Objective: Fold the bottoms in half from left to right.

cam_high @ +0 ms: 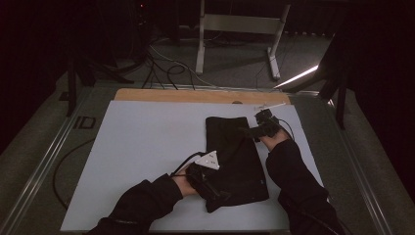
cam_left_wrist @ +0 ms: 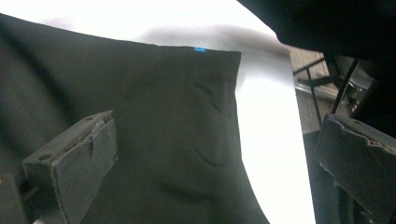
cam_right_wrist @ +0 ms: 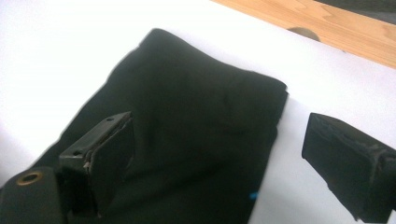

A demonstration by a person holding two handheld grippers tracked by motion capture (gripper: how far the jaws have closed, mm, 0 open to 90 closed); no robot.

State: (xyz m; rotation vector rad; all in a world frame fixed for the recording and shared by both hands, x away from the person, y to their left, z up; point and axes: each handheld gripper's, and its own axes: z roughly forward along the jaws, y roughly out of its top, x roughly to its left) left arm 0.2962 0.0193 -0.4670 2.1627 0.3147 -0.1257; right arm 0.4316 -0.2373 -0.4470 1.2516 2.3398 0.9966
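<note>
Left gripper spread, at near edge of black cloth; cloth long axis near-far; right gripper spread at far-right corner.

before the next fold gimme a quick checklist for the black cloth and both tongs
1. Left tongs open, nothing pinched: ok.
2. Right tongs open, nothing pinched: ok.
3. Black cloth lying flat as a folded rectangle on the white board: ok.
4. Cloth wholly on the board, no edge overhanging: ok.
5. Cloth free of creases: not ok, faint wrinkles show near the corner with the blue tag.
6. Layers underneath lined up: cannot tell.
</note>
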